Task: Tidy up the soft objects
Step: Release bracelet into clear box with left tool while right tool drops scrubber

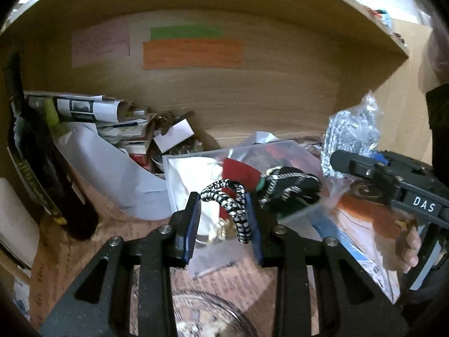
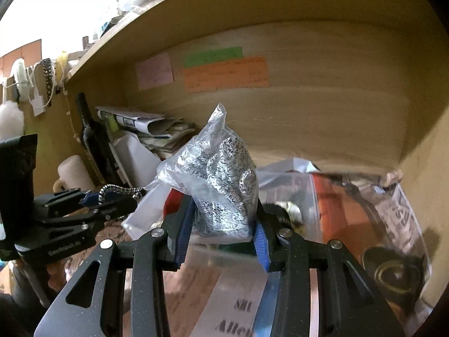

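My left gripper (image 1: 223, 205) is shut on a black-and-white braided cord (image 1: 233, 205), which loops up between the blue pads and leads to a black bundle (image 1: 289, 186) lying on clear bags. It also shows in the right wrist view (image 2: 108, 196) with the cord (image 2: 120, 189) in it. My right gripper (image 2: 223, 224) is shut on a clear plastic bag of silver mesh scourers (image 2: 224, 179) and holds it upright above the shelf. The bag also shows at the right of the left wrist view (image 1: 350, 134), above the right gripper (image 1: 345, 163).
I am inside a wooden shelf compartment (image 1: 252, 98) with coloured notes (image 1: 193, 53) on the back wall. A dark bottle (image 1: 42, 174) and rolled papers (image 1: 84, 106) stand at the left. Clear bags with red and orange contents (image 2: 350, 210) crowd the right. A glass bowl (image 1: 207, 317) sits below.
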The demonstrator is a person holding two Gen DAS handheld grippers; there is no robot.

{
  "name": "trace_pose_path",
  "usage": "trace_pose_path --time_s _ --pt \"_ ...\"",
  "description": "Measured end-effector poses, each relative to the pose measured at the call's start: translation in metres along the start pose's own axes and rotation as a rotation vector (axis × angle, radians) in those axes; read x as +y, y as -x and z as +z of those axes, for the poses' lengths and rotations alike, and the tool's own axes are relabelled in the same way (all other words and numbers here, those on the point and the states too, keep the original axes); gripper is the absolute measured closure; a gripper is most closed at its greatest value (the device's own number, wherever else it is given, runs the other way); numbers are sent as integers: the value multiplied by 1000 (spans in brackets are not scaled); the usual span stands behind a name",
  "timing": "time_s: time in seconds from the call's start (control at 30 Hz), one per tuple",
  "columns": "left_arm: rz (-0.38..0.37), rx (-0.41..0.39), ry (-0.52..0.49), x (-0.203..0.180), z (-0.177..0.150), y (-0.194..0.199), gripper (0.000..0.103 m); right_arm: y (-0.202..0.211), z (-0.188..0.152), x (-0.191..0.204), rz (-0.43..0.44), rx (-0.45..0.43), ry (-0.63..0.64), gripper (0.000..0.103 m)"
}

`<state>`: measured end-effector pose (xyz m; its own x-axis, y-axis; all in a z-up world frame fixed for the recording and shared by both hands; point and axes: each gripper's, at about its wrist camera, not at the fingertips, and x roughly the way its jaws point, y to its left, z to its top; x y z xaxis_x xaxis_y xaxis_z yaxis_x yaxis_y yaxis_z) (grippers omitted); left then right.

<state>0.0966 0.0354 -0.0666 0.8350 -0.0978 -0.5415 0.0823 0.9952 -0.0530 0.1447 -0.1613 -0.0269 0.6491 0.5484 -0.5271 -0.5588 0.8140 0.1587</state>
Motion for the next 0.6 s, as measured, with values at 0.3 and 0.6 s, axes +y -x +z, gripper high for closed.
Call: trace_pose_path --time_s 0.3,0.6 --pt "13 71 21 13 3 -38 72 -48 8 -7 19 84 12 67" --pt "-6 139 16 15 -1 -66 70 -84 -7 -12 6 223 30 67"
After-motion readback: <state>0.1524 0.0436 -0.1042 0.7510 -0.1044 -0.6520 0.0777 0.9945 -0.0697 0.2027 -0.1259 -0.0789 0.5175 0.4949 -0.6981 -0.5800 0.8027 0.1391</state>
